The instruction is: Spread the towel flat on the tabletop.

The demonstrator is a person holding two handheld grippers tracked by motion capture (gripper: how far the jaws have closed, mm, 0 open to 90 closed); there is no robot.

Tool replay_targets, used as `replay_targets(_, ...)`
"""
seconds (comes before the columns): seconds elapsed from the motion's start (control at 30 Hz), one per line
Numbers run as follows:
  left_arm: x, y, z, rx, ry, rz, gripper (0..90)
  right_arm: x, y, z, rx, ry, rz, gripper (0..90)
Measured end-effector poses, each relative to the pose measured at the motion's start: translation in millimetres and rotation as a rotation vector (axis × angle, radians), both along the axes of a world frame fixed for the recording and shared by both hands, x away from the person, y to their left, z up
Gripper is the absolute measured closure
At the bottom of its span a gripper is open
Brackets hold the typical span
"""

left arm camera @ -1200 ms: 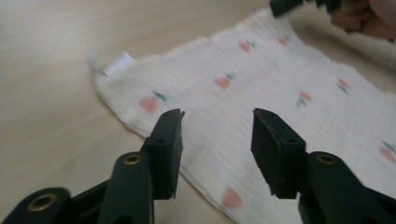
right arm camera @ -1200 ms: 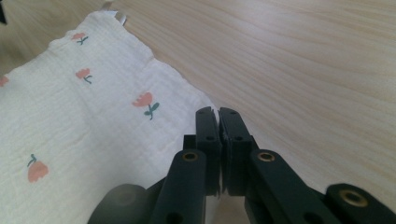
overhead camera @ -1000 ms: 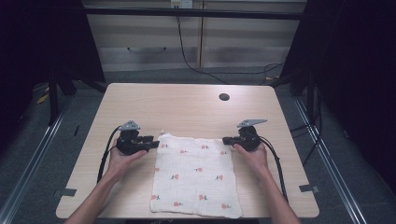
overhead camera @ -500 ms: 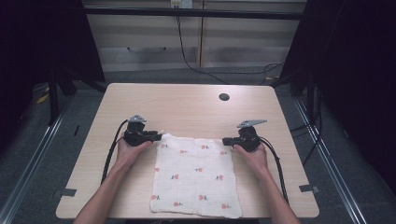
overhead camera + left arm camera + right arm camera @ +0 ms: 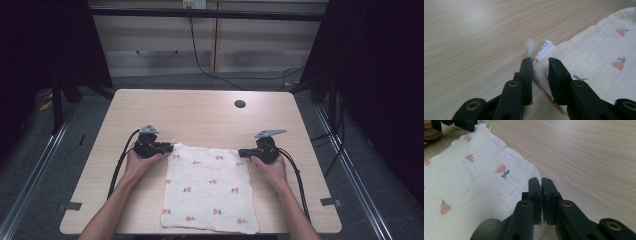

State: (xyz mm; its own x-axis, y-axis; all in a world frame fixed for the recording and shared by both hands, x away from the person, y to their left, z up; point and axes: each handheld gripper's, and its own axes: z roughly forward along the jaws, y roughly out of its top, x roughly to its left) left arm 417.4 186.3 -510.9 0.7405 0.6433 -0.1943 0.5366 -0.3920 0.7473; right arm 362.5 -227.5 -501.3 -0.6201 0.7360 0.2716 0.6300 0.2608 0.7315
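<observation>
- On the near half of the desk (image 5: pixel 200 112) lies the cloth (image 5: pixel 210 187), a pale square with small red flowers, spread flat with its near edge close to the desk's near edge.
- Left tool (image 5: pixel 169 147) sits at the cloth's far left corner; in the left gripper view its jaws stand apart, straddling the corner's edge beside a small white label (image 5: pixel 544 50), released and gripping nothing yet.
- Right tool (image 5: pixel 242 152) is at the far right corner; in the right gripper view the jaws are clenched, and the cloth's corner (image 5: pixel 534 173) runs in between them, so I judge it pinched, though the fabric inside the jaws is hard to make out.
- Step in hand, as I read it: taking hold of both far corners, ready for a fold.
- One corner looks secured, the other is lined up but not closed on.
- Next move calls for the left tool to squeeze shut on its corner with a good bite of fabric, not just the label.
- After that, both corners would need lifting together and level, so the cloth doesn't skew.
</observation>
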Motion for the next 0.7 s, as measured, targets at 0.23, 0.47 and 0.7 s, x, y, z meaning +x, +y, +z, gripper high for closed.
replay_targets(0.23, -2.8, -4.9, 1.4, 0.022, -0.001, 0.015, 85.1, -0.5, -0.5, 2.7, 0.008, -0.007, -0.002, 87.4)
replay_targets(0.47, -3.0, -1.1, 5.9, -0.019, 0.004, 0.02, 85.9, -0.1, -3.5, 4.9, 0.022, -0.014, -0.012, 87.5)
replay_targets(0.7, -5.7, 0.6, 17.3, -0.081, -0.005, 0.006, 86.0, -1.9, -9.6, 17.0, 0.057, -0.043, -0.027, 87.5)
